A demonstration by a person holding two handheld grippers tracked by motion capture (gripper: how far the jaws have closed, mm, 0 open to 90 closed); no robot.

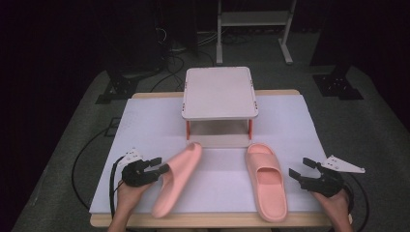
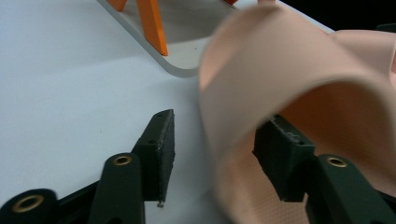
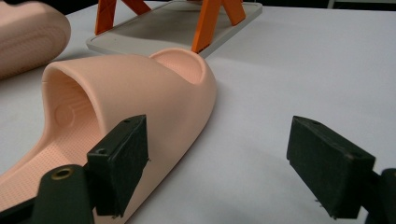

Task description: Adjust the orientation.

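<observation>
Straddling tilted left slipper's (image 1: 178,178) strap, left tongs (image 1: 164,168), right tongs (image 1: 296,175) wide open

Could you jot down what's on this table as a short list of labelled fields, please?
Surface: white table cover
Left slipper: pink, tipped on its side, strap between the open jaws of the left tongs
Right slipper: pink, flat on its sole, untouched
Right tongs: open, just beside the right slipper
Rack: two-level, orange legs, behind the slippers

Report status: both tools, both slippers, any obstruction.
Left tool open, straddling left slipper's strap. Right tool open beside right slipper. Rack ahead; no obstruction.
</observation>
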